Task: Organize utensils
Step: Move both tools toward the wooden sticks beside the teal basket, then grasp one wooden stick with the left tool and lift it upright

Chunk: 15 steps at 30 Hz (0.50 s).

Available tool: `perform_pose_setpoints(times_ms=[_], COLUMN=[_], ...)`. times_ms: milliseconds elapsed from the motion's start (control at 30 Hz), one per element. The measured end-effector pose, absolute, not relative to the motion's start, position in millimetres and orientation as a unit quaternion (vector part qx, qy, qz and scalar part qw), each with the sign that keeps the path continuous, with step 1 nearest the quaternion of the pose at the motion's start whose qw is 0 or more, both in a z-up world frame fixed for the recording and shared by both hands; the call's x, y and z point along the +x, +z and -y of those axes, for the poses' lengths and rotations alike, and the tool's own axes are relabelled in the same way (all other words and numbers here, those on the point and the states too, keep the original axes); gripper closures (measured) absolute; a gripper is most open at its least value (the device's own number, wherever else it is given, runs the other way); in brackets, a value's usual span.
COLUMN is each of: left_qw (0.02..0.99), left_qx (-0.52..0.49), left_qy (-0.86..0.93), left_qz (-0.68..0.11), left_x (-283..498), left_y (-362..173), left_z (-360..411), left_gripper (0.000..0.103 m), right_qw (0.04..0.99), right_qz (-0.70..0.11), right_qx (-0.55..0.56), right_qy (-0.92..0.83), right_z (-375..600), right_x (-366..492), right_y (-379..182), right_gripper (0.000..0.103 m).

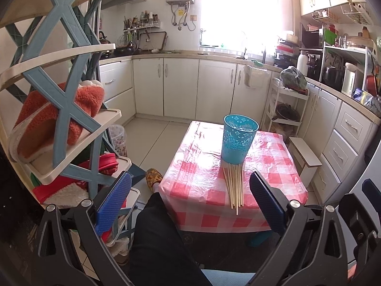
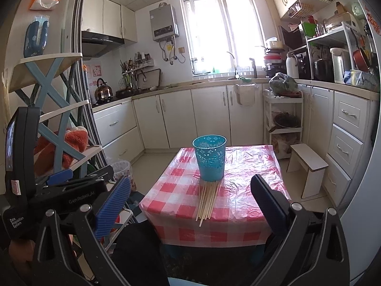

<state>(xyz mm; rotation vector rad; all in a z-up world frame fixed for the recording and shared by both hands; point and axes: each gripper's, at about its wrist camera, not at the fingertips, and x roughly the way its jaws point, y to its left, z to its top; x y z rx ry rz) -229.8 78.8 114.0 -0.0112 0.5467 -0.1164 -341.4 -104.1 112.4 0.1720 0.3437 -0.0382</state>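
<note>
A blue perforated plastic cup (image 1: 239, 140) stands upright on a small table with a red-and-white checked cloth (image 1: 190, 186). A bundle of wooden chopsticks (image 1: 234, 186) lies flat on the cloth just in front of the cup, ends reaching the near edge. My left gripper (image 1: 190, 190) is open and empty, held back from the table, left of the chopsticks. In the right wrist view the cup (image 2: 210, 157), chopsticks (image 2: 207, 201) and table (image 2: 250, 205) show ahead. My right gripper (image 2: 190, 194) is open and empty, short of the table's near edge.
A blue-framed shoe rack with orange slippers (image 1: 59, 119) stands close on the left. A small white stool (image 2: 308, 166) stands right of the table. The person's dark-trousered leg (image 1: 157, 233) and slippered foot (image 1: 153, 176) lie left of the table. White cabinets (image 1: 181, 88) line the walls.
</note>
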Motion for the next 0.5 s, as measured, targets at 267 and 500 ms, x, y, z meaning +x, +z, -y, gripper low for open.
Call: perform_pose_setpoints(times_ms=[267,500], left_qw=[0.950,0.916], left_qx=[0.001,-0.004], left_qy=[-0.082,-0.089], left_qz=[-0.301,-0.391], left_x=[-189,-118], left_y=[93,37], left_z=[-68,-57], left_gripper=[0.007,0.007], right_qw=[0.975,0.954], right_qz=[-0.200,-0.285], right_qx=[0.084,0.064], right_qy=[-0.037,-0.073], right_z=[115,153], right_x=[-309,-230], right_y=[101,52], right_gripper=[0.006,0.006])
